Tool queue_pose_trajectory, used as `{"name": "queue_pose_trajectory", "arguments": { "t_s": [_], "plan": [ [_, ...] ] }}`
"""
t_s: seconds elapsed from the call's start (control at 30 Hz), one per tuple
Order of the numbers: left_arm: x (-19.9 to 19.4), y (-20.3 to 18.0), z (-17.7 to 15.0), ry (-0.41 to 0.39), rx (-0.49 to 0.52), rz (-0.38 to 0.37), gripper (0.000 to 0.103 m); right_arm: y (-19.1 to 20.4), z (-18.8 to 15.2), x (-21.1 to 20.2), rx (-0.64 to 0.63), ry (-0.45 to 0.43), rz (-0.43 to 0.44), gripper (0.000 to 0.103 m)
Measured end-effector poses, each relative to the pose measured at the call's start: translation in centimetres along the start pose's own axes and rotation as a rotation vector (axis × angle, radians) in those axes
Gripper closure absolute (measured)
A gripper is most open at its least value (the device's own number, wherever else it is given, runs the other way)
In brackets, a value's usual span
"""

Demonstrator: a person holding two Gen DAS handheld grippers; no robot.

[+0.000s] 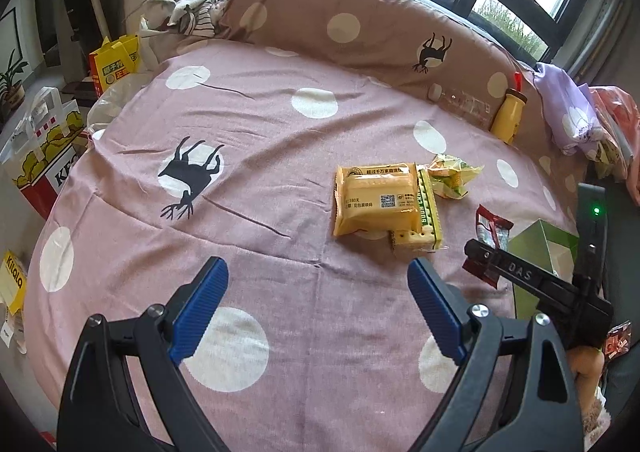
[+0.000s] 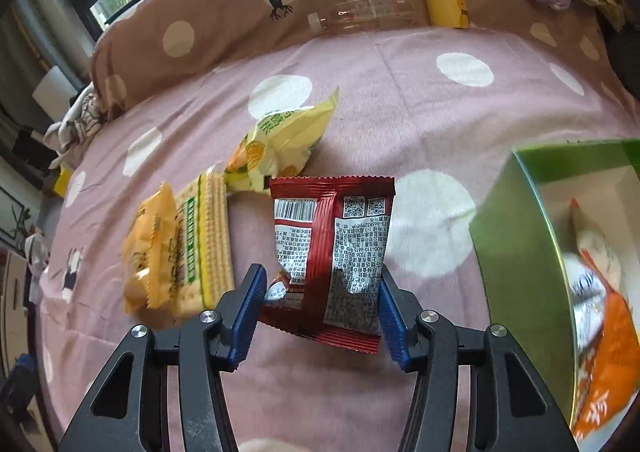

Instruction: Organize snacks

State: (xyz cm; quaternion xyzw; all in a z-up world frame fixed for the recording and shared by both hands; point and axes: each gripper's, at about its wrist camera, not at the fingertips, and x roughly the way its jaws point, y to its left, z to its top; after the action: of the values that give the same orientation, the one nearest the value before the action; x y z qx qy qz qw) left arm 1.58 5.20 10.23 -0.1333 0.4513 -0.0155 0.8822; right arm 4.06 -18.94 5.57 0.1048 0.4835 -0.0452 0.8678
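The right gripper (image 2: 318,312) stands over the red snack packet (image 2: 334,252), its blue pads at the packet's two side edges, so it looks gripped by its width; whether they press firmly I cannot tell. Just right of the packet sits the green box (image 2: 516,248), open-topped with an orange bag (image 2: 608,352) already inside, likely the collecting place. Left of the packet lie the cracker pack (image 2: 204,240) and yellow cake pack (image 2: 146,248), and beyond it the pale yellow bag (image 2: 280,139), all awaiting their turn. The left gripper (image 1: 318,308) hovers spread and empty over the bedspread (image 1: 280,123), well left of the packet.
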Motion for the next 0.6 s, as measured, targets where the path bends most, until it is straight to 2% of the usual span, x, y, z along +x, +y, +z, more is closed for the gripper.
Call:
{"name": "queue_pose_trajectory", "arguments": {
  "t_s": [0.2, 0.33, 0.47, 0.53, 0.6],
  "plan": [
    [0.3, -0.8, -0.9, 0.069, 0.022, -0.064, 0.011, 1.4, -4.2, -2.6, -0.018, 0.076, 0.116, 0.047],
    [0.9, -1.6, -1.5, 0.127, 0.036, -0.116, 0.011, 2.3, -6.4, -2.3, -0.050, 0.146, 0.133, 0.047],
    [1.1, -2.4, -2.1, 0.141, 0.070, -0.080, 0.012, 2.6, -7.0, -1.9, -0.056, 0.173, 0.136, 0.046],
    [1.2, -2.8, -2.4, 0.148, 0.086, -0.083, 0.011, 2.2, -6.9, -2.3, -0.043, 0.162, 0.142, 0.044],
    [1.6, -3.0, -2.7, 0.167, 0.090, -0.108, 0.012, 1.7, -6.7, -3.0, -0.024, 0.135, 0.142, 0.034]
  ]
}}
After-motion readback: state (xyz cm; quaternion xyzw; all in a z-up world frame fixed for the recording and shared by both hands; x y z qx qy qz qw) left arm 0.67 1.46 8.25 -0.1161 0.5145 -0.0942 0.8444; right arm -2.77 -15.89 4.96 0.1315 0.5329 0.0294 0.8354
